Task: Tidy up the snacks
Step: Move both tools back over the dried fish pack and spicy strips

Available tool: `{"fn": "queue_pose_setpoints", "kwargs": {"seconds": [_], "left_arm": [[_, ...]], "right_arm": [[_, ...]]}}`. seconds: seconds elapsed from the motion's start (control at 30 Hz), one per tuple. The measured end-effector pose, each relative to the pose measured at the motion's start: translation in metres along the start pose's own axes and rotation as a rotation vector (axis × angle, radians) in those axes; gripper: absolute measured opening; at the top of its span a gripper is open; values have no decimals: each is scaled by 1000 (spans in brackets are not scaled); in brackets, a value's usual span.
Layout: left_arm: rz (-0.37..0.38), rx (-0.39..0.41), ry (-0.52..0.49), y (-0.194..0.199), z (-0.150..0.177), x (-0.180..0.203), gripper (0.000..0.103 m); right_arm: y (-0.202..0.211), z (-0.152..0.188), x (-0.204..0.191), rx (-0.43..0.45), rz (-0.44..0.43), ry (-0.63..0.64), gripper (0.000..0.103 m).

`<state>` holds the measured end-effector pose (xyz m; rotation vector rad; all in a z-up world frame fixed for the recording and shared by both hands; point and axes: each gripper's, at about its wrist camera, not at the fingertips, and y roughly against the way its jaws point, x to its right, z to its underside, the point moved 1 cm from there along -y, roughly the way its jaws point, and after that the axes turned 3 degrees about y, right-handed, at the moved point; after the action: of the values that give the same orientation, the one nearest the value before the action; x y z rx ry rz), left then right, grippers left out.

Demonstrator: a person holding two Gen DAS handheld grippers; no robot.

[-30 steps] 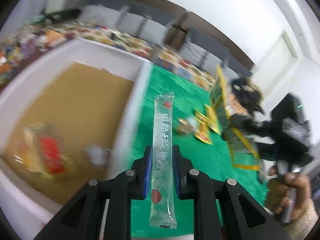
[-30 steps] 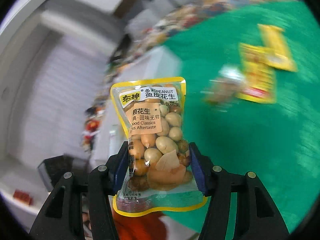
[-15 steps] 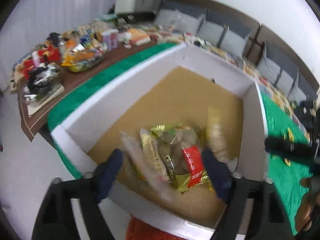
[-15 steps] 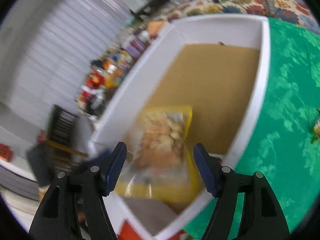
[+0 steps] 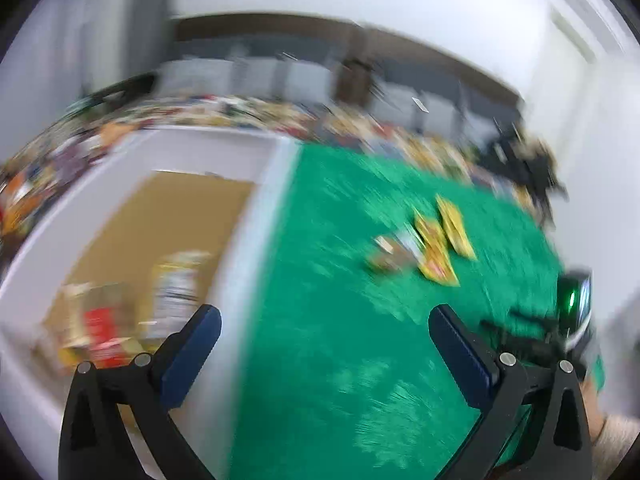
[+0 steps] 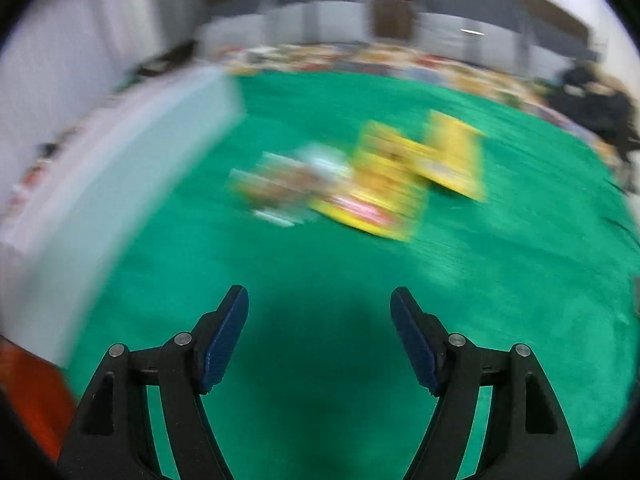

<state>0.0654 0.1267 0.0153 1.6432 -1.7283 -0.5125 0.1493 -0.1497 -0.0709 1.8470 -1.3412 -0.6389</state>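
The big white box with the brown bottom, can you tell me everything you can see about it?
The big white box with the brown cardboard-looking floor sits on the green cloth, left of the loose yellow packets. It has low, straight white walls and an open top. Inside, near its front end, lie blurred snack packets, one red, one yellow and white. In the right wrist view only its white outer wall shows. Neither gripper touches it.

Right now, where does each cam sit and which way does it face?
Left wrist: on the left tool, facing over the white box edge and green cloth; open blue pads, the right tool and a bit of hand show.
Right wrist: on the right tool, facing the cloth; open pads show.
Shared: yellow packets, box wall.
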Motion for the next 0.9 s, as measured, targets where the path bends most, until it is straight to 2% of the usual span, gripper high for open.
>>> {"fn": "queue_pose_setpoints", "kwargs": {"seconds": [0.03,0.17,0.2,0.27,0.37,0.53,0.7,0.9], "left_arm": [[6,-46,-53,-23,7,21,103],[15,-166,-145,-99,37,69,103],[16,-182,-155,-112,41,78,103],[15,-211,-165,-143,48,91,103],[9,-229,-148,-171,50,102,103],[-36,-182,-199,-185,50,117,103],[-35,-177,-208,-186,50,116,103],[-35,-176,-207,-187,49,116,103]], "right_arm": [[-3,11,22,-4,48,-19,77],[-1,42,94,10,190,-97,77],[0,44,100,16,206,-102,77],[2,44,113,25,184,-147,78],[4,37,112,31,230,-100,78],[-7,35,108,9,217,-94,80],[-9,41,124,1,141,-186,86],[-10,42,121,-5,151,-182,89]]}}
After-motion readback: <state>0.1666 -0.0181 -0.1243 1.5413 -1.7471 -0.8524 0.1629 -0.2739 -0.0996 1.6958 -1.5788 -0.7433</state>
